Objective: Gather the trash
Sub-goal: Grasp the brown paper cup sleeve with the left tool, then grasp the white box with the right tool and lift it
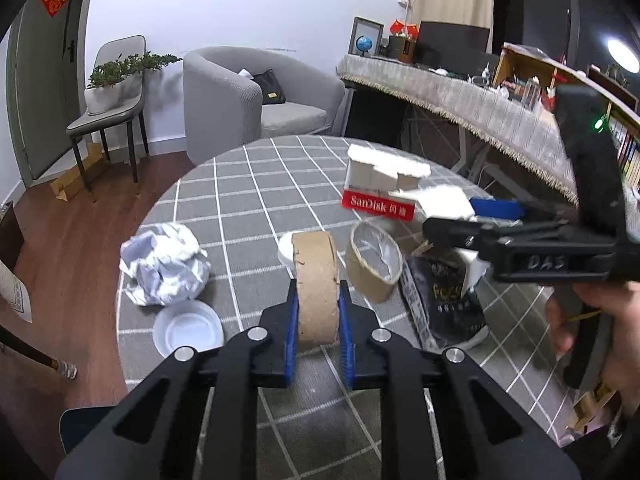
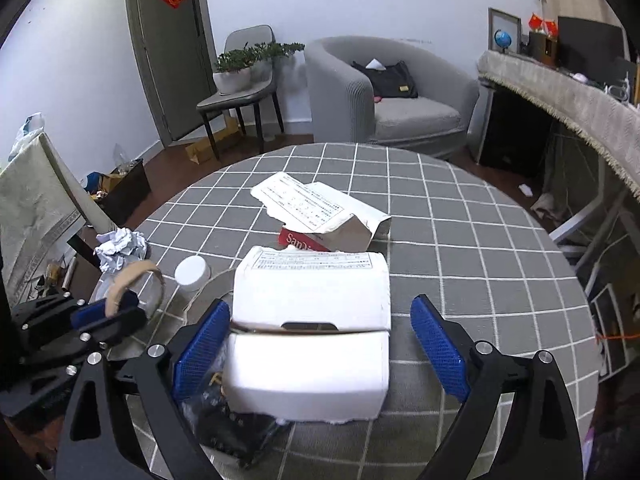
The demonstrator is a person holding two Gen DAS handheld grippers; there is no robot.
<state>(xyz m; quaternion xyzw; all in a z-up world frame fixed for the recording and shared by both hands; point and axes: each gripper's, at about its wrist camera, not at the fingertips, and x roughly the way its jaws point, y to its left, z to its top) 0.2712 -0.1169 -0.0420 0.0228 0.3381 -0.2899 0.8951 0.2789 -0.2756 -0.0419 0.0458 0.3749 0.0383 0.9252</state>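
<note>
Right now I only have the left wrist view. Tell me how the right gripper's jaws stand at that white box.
Observer: The right gripper is open, with one jaw on each side of the white box. The pad on the picture's right stands clear of the box.
Operator: Now report anywhere the trash could go.
Observer: A dark open container holding clutter sits on the floor, past the table edge on the left of the right wrist view.
</note>
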